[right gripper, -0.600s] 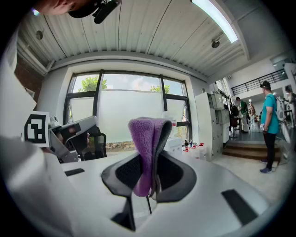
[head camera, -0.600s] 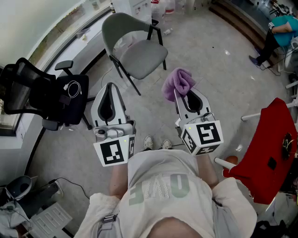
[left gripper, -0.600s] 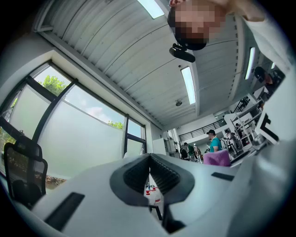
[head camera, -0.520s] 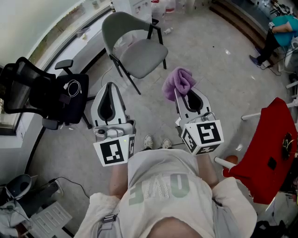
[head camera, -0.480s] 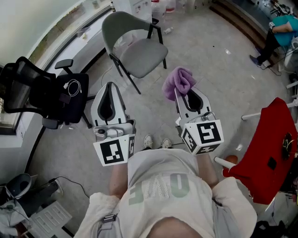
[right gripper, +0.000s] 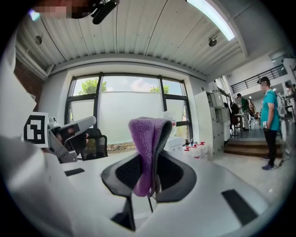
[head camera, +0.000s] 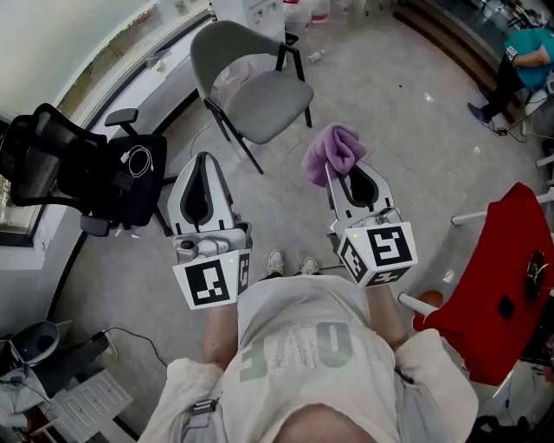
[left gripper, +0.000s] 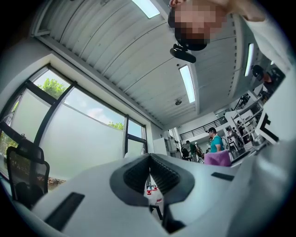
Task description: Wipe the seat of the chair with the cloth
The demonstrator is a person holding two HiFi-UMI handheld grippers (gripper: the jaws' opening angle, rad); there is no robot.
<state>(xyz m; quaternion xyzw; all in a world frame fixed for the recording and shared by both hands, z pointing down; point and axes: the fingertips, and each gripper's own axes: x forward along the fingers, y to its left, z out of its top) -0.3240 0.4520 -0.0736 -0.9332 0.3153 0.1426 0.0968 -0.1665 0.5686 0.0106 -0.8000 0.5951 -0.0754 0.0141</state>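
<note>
A grey chair (head camera: 251, 86) with black legs stands on the floor ahead of me, its seat bare. My right gripper (head camera: 338, 170) is shut on a purple cloth (head camera: 332, 149), which bunches above its tips; in the right gripper view the cloth (right gripper: 147, 148) is pinched between the jaws. My left gripper (head camera: 203, 160) is held level beside it, shut with nothing in it; in the left gripper view (left gripper: 149, 159) the jaws meet. Both grippers are short of the chair, held at chest height.
A black office chair (head camera: 82, 177) with a white cable on its seat stands at the left. A red chair (head camera: 498, 285) is at the right. Bottles (head camera: 299, 10) stand behind the grey chair. A person (head camera: 519, 60) sits far right. My shoes (head camera: 290, 264) show below.
</note>
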